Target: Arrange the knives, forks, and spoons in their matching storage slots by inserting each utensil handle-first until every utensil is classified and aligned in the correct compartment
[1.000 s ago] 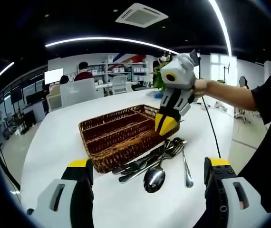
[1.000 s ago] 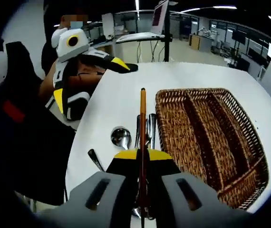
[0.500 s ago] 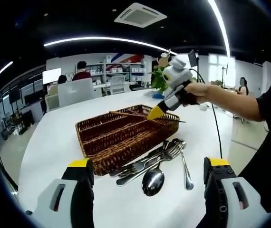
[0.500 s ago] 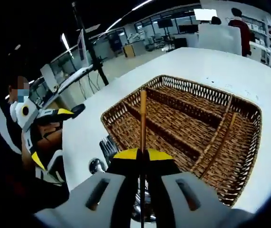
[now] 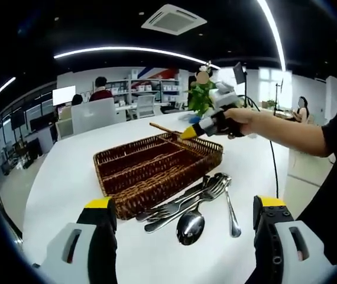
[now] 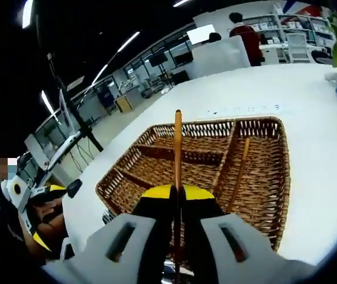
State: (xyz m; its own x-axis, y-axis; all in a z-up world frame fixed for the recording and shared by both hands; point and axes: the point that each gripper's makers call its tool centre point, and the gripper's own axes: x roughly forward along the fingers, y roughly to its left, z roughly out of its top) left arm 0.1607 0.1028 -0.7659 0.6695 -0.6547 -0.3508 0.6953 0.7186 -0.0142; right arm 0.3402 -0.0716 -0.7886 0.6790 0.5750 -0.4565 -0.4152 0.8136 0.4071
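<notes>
While the right gripper (image 6: pixel 177 192) hovers above the wicker tray (image 6: pixel 278 195), its jaws are clamped on a wooden-handled utensil (image 6: pixel 178 148), handle pointing forward. The working end is hidden behind the jaws, so I cannot tell knife, fork or spoon. In the left gripper view the same handle (image 5: pixel 164 128) sticks out over the tray's far rim (image 5: pixel 156 177). Long axis of the utensil runs roughly along the tray's long slots, handle toward the far cross compartment, which already holds one wooden stick. Judgement: next move is a descent, handle-first. Left gripper (image 5: pixel 183 220) stands wide open, empty, low on the near side. Loose spoons and forks (image 5: pixel 195 201) lie beside the tray's near corner, closer to the left gripper.
</notes>
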